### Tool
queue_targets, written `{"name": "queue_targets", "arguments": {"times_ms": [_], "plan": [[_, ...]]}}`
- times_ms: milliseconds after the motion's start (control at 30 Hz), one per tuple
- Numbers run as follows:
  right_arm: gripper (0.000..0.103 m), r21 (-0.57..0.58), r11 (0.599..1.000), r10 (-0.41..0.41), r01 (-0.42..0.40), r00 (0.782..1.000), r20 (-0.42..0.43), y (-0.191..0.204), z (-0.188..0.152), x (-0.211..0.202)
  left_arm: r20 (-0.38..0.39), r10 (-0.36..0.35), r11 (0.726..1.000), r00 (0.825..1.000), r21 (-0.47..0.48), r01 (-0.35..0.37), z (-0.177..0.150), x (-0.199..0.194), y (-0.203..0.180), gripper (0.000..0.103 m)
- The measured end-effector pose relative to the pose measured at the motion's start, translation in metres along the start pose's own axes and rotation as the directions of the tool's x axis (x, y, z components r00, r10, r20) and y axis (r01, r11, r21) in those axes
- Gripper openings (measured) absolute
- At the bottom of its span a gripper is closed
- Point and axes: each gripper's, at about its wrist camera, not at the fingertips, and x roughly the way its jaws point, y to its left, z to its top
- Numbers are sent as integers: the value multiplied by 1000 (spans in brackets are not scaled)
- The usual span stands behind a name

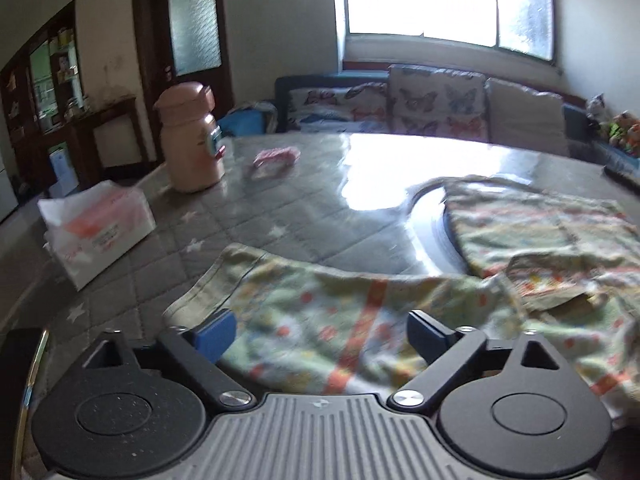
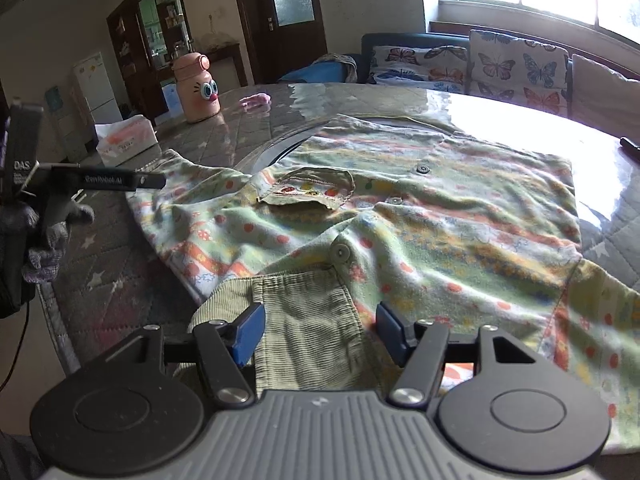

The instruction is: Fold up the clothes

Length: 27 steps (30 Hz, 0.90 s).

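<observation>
The left gripper (image 1: pixel 316 334) has its jaws wide apart over a sleeve (image 1: pixel 320 304), holding nothing. The right gripper (image 2: pixel 318 330) is open too, one blue pad on each side of the green corduroy collar (image 2: pixel 304 328). The flowery shirt (image 2: pixel 400 216) lies flat on the shiny table (image 2: pixel 500 120), with a pink bottle (image 2: pixel 198 88) far behind.

We look across a glossy round table (image 2: pixel 500 120) under a grey quilted, star-printed cover, glaring white where daylight from a wide window (image 1: pixel 448 0) strikes it. Beneath the window runs a dark sofa (image 1: pixel 304 84) lined with butterfly-print cushions (image 2: pixel 516 68). A dark wooden door (image 1: pixel 188 24) with a frosted glass pane breaks the pale wall (image 1: pixel 100 40). To its left we see a dark shelving cabinet (image 2: pixel 156 28), a small wooden side table (image 1: pixel 108 128) and a white fridge (image 2: pixel 96 84).
</observation>
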Motion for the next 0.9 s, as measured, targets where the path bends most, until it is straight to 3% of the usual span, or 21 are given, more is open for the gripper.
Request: {"name": "queue_targets", "arguments": {"times_ms": [133,300,400,533,733,900], "plan": [[64,47,999,-23,21,999,36,-10,-2,-13,49,-103,995,993,26,101,13,-12,-24,103],[64,121,989,-93,83,992,80,-30,-8,-31,52,-216,975,975,61,213,22,-12,-60,103],[64,195,967,-187,165,978,98,-54,-18,-47,35,-279,958,960,84,276,25,-11,-82,103],[64,303,917,-300,260,949,95,-89,-32,-64,19,-299,946,954,137,294,26,-9,-109,103],[62,433,810,-473,396,877,83,-143,-53,-95,-15,-323,930,946,182,320,23,-5,-133,103],[62,498,679,-635,540,772,29,-183,-68,-113,-24,-329,924,944,198,327,22,-6,-140,103]]}}
